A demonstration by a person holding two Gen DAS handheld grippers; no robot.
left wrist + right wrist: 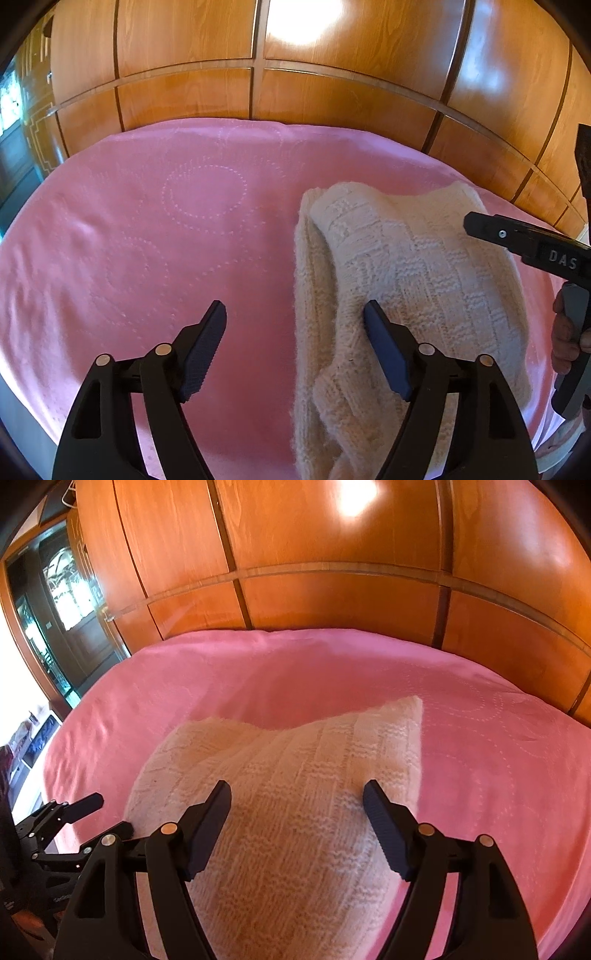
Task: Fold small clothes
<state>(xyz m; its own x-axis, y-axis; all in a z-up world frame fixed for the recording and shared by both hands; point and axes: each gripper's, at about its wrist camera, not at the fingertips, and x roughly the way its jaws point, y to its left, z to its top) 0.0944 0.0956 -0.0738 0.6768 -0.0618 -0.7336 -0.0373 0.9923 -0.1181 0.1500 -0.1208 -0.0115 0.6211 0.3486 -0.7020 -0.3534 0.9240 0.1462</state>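
Note:
A cream knitted garment (399, 280) lies folded on the pink bedspread (166, 229), at the right of the left wrist view. My left gripper (295, 314) is open and empty, its right finger over the garment's left edge. In the right wrist view the garment (295, 775) lies straight ahead and below. My right gripper (297, 794) is open and empty above it. The right gripper also shows at the right edge of the left wrist view (524, 243). The left gripper shows at the lower left of the right wrist view (70, 823).
A wooden panelled wardrobe (295, 92) stands right behind the bed. A dark doorway with glass (62, 602) is at the far left. The bedspread (480, 757) stretches left and right of the garment.

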